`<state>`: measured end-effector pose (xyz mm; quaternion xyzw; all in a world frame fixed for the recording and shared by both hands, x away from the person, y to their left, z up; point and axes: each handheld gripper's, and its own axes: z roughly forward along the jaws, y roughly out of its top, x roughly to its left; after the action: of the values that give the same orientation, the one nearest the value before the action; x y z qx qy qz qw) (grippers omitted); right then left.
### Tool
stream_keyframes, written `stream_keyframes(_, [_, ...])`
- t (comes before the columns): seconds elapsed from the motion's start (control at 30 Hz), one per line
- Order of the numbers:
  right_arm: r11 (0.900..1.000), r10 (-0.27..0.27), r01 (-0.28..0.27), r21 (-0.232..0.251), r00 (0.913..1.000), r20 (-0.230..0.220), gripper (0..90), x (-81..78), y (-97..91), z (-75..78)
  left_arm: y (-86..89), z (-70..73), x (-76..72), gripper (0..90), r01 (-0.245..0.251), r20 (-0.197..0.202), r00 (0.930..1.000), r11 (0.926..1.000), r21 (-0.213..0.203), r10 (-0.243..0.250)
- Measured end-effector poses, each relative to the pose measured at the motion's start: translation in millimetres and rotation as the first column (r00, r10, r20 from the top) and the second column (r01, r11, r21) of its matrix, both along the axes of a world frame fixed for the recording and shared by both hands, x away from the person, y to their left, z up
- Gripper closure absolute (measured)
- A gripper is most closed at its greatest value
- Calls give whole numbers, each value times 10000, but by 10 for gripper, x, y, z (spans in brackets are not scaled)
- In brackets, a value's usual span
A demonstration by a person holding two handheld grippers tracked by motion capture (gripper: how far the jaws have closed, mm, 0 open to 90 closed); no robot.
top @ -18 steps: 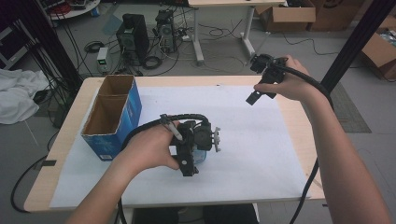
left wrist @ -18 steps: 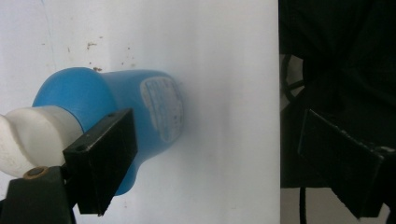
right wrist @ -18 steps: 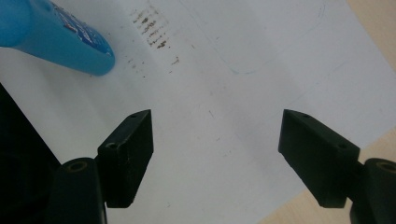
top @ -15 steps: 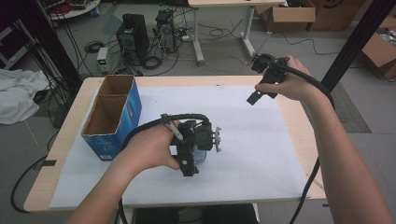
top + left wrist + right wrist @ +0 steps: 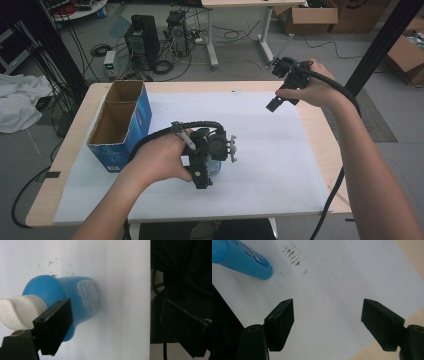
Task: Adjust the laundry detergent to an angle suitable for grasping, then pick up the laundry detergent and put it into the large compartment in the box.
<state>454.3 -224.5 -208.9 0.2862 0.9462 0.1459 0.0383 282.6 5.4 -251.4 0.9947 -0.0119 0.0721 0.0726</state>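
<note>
Lying on its side on the white sheet at lower centre of the high view, beneath the left tongs (image 5: 202, 167): a blue bottle (image 5: 72, 300) with white cap (image 5: 15, 312), likely light, stiff, slick plastic. Standing spread around it, not pinching; best gripping across the blue body. Hovering spread and empty at upper right, the right tongs (image 5: 280, 97).

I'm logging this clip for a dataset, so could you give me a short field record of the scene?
Object in hand: blue bottle with white cap, lying on its side
Surface: white sheet on wooden table
Left claw: open, bottle beside one jaw
Right claw: open, empty, raised above the sheet
Nearby: blue cardboard box, open, two compartments
</note>
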Motion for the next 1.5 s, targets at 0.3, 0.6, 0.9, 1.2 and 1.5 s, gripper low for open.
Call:
stream_keyframes(0.3, [10000, -19, 19, 18, 10000, 23, 265, -11, -12, 5, 13, 24, -21, 116, 3, 38, 10000, 10000, 17, -3])
stream_keyframes(0.6, [9999, -87, 86, 50, 10000, 29, 265, -16, -49, 19, 2, 56, -33, 114, 96, 34, 9999, 9999, -98, -96])
stream_keyframes(0.9, [9999, -123, 123, 83, 9999, 40, 265, -16, -72, 29, 29, 134, -13, 113, -23, 98, 9999, 9997, -230, 25])
stream_keyframes(1.2, [9999, -90, 89, 99, 9999, 56, 265, -20, -88, 14, 75, 277, 93, 113, -288, 192, 9994, 9987, -428, 296])
stream_keyframes(1.5, [9998, -126, 125, 132, 9999, 43, 265, -11, -126, 5, 83, 314, 278, 113, -533, 25, 9986, 9965, -638, 536])
